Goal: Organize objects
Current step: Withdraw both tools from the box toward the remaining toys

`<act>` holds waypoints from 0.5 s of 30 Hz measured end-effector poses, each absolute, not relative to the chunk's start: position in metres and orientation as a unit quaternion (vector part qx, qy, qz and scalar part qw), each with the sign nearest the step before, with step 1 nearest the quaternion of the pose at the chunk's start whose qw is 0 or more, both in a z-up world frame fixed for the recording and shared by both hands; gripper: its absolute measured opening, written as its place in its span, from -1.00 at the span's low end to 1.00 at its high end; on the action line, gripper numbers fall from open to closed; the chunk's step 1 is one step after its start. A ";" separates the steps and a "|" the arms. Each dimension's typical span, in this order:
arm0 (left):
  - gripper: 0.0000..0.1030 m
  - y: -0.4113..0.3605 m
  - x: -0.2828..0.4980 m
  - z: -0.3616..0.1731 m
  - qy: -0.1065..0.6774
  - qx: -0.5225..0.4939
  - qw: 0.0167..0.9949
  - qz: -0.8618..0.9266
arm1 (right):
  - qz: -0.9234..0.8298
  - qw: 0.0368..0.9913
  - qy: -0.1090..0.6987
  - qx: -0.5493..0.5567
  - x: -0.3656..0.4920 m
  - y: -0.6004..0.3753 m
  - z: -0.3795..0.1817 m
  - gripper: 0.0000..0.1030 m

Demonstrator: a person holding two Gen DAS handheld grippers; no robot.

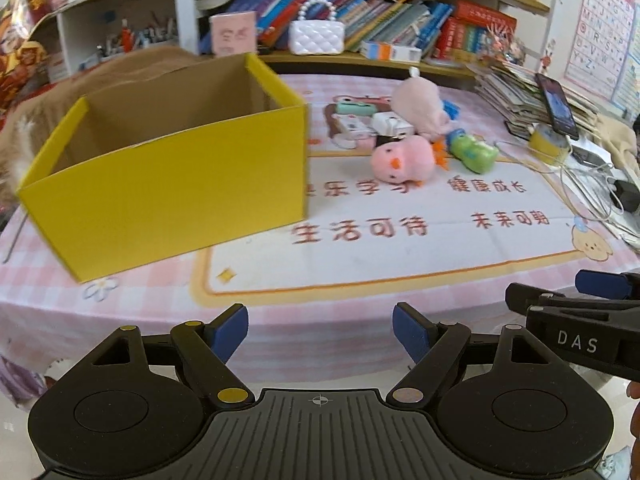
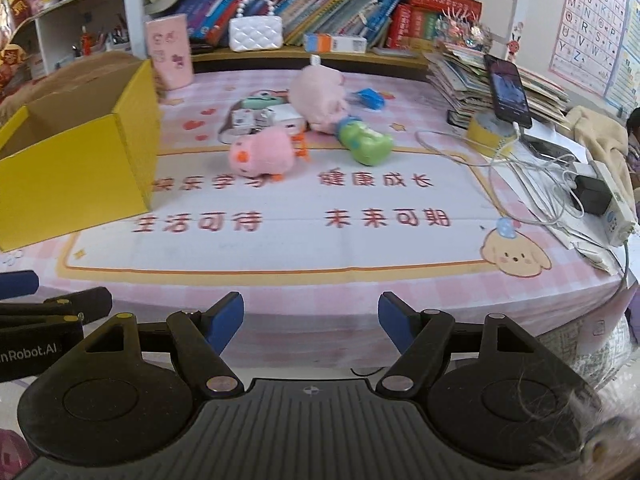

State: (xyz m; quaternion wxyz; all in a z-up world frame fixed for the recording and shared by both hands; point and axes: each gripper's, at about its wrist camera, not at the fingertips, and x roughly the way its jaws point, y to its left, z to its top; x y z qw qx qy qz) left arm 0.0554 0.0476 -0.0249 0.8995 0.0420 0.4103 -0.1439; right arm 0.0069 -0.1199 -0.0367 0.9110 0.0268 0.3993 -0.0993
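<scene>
While both tongs, left tongs (image 1: pixel 320 330) and right tongs (image 2: pixel 311 318), hang spread and empty over the desk's (image 2: pixel 280 248) near edge, the yellow box (image 1: pixel 168 184) stands open toward its left side, toys piled mid-desk: pink chick (image 2: pixel 262 154), green toy (image 2: pixel 366 144).

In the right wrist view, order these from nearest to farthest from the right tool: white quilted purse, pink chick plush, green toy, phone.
From the right tool:
1. Pink chick plush, slightly left.
2. Green toy, slightly right.
3. Phone, far right, propped on the book pile.
4. White quilted purse, on the back shelf.
</scene>
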 end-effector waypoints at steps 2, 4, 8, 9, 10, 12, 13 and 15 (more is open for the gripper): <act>0.59 0.034 0.061 -0.027 0.415 0.042 0.897 -0.147 | -0.103 0.908 0.405 0.029 0.012 -0.132 -0.039 0.41; 0.59 0.022 0.066 -0.030 0.421 0.042 0.894 -0.150 | -0.106 0.906 0.408 0.029 0.016 -0.145 -0.040 0.41; 0.59 -0.005 0.076 -0.035 0.429 0.047 0.888 -0.158 | -0.108 0.902 0.418 0.031 0.026 -0.168 -0.044 0.41; 0.59 -0.011 0.079 -0.036 0.431 0.048 0.887 -0.159 | -0.108 0.900 0.421 0.032 0.028 -0.174 -0.046 0.41; 0.59 -0.017 0.081 -0.037 0.432 0.048 0.886 -0.159 | -0.108 0.899 0.424 0.033 0.031 -0.180 -0.047 0.41; 0.59 -0.029 0.087 -0.038 0.433 0.049 0.886 -0.158 | -0.108 0.898 0.426 0.033 0.038 -0.191 -0.049 0.41; 0.59 -0.034 0.090 -0.039 0.433 0.048 0.886 -0.157 | -0.108 0.897 0.427 0.032 0.042 -0.197 -0.050 0.41; 0.59 -0.044 0.097 -0.040 0.434 0.046 0.887 -0.153 | -0.105 0.897 0.427 0.032 0.049 -0.206 -0.050 0.41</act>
